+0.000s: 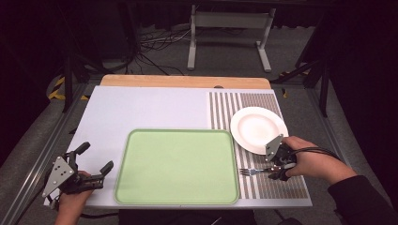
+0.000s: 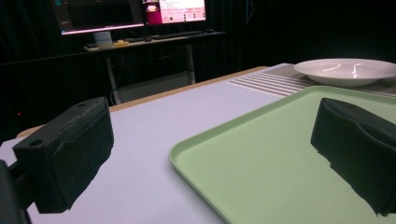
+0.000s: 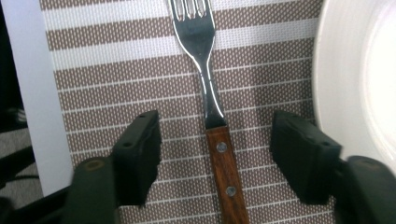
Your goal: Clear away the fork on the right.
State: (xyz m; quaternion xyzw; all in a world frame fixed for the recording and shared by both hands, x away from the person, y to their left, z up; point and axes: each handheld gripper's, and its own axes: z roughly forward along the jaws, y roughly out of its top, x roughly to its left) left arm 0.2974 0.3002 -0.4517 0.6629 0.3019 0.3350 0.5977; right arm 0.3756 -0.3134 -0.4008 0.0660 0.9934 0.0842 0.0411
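Fork [image 3: 210, 93]: lies flat on the striped placemat [image 1: 277, 187], between the green tray [image 1: 178, 166] and my right hand, tines toward the tray, wooden handle toward me, just beside the white plate [image 1: 258, 129].
Progress: nothing lifted yet; I judge the pick-up is only starting, and the carrying and placing are all left.
Right gripper [image 3: 217, 140]: jaws straddle the fork where metal meets wood, one on each side, both clear of it; parted, gripping nothing.
Right hand pose: low over the placemat, gripper pointing along the fork toward the tray.
Left gripper [image 1: 96, 161]: jaws wide apart and empty, hovering at the tray's left edge over the table [image 1: 141, 108].
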